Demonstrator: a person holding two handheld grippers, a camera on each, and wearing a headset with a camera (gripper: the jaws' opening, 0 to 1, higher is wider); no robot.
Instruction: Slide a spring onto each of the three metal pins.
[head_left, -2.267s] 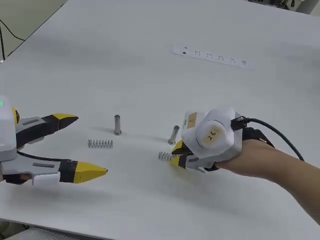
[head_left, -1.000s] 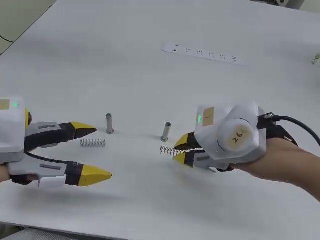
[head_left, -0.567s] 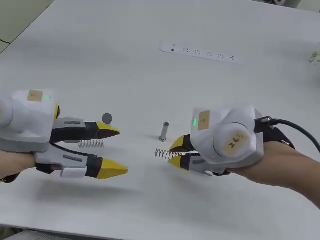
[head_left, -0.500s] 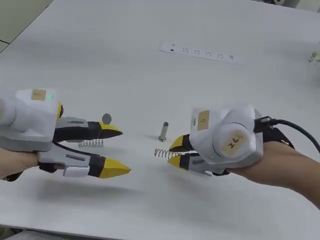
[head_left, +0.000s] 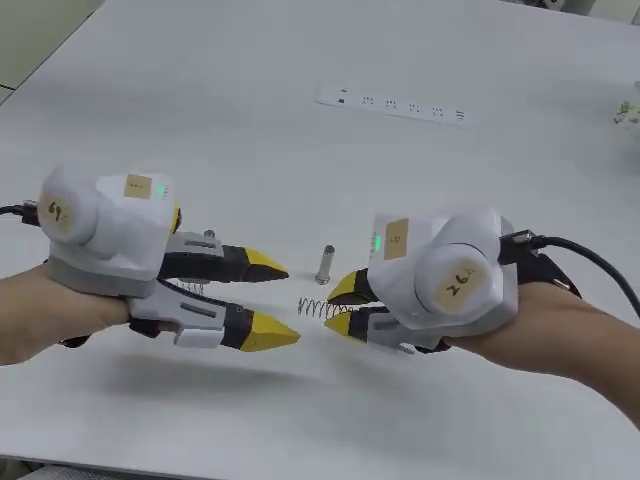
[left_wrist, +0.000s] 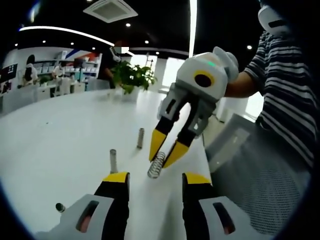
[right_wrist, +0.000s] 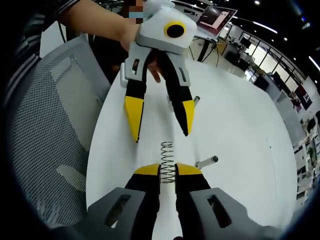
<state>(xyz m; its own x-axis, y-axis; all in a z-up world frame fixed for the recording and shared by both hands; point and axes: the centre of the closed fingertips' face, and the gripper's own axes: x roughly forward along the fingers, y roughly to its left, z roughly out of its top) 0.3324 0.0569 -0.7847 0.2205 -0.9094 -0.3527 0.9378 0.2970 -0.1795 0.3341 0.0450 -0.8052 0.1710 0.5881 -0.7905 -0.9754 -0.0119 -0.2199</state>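
Note:
My right gripper (head_left: 338, 305) is shut on one end of a small coil spring (head_left: 312, 308), which sticks out to the left just above the white table. In the right gripper view the spring (right_wrist: 167, 161) stands up between my closed jaws. My left gripper (head_left: 273, 300) is open, its yellow tips close to the spring's free end. From the left gripper view the spring (left_wrist: 156, 165) hangs from the right gripper (left_wrist: 166, 148) just ahead of my open jaws. One upright metal pin (head_left: 324, 264) stands just behind the spring. A second pin (head_left: 208, 237) pokes out behind the left gripper.
A white power strip (head_left: 400, 105) lies far back on the table (head_left: 250, 120). The table's near edge runs along the bottom of the head view. A mesh office chair (right_wrist: 45, 130) stands beside the table in the right gripper view.
The left gripper has moved right, from the table's left side up to the spring's free end. The right gripper has lifted the spring off the table and holds it about where it was.

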